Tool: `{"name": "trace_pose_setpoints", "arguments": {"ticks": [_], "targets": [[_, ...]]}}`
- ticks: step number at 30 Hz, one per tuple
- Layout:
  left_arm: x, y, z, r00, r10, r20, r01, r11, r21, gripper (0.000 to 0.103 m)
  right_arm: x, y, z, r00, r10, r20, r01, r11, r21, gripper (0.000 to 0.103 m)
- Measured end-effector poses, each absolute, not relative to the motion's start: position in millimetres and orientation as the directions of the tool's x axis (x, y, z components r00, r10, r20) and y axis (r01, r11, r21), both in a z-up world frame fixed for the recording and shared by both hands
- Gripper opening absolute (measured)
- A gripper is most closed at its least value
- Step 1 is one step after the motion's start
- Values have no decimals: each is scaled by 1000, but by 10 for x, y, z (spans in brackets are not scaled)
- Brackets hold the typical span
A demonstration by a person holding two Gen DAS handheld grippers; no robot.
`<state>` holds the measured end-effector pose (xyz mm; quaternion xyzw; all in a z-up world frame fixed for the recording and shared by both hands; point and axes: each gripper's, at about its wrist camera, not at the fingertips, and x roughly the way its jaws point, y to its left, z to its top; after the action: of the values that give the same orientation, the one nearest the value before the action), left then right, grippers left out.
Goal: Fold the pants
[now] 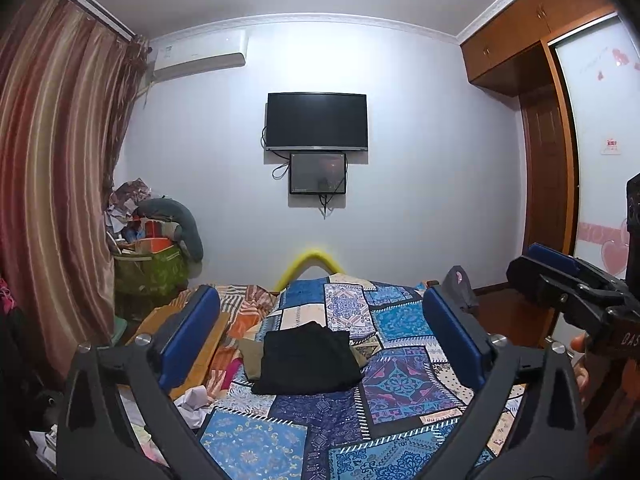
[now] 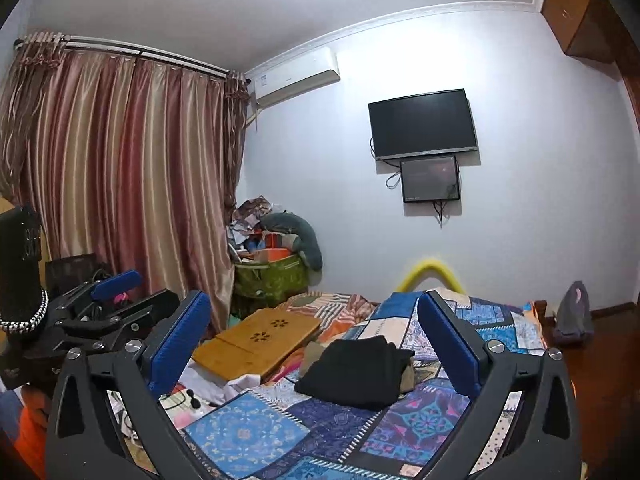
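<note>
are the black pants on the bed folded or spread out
Folded: the black pants lie as a compact layered stack on the patchwork bedspread, no legs extended.

Two grippers: left (image 1: 318,326), right (image 2: 314,338); one black pants (image 1: 308,358); two screens (image 1: 317,121) (image 1: 318,173); one air conditioner (image 1: 200,55); one bamboo tray (image 2: 258,342); one quilt (image 1: 400,380)

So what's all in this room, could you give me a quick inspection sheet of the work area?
Surface: bed with blue patchwork quilt.
Job's things: black pants lying as a folded bundle on the quilt, over a tan garment.
Clutter: wooden lap tray, white cloth, heaped green bag in the corner.
Grippers: left tongs and right tongs both open, empty, above the bed.
Cables: cords hang below the wall TV and the small screen.
Surroundings: striped curtain, air conditioner, wooden wardrobe.
</note>
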<state>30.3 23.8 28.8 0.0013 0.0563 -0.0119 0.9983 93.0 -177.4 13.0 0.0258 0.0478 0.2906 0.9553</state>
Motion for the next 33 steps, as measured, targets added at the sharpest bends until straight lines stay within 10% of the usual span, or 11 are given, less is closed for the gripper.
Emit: {"name": "trace_pose_setpoints", "arguments": {"ticks": [33], "targets": [[395, 196, 146, 990, -38, -137, 38, 999, 2, 103, 918, -1776, 61, 826, 548, -132, -544, 836, 72, 103]]}}
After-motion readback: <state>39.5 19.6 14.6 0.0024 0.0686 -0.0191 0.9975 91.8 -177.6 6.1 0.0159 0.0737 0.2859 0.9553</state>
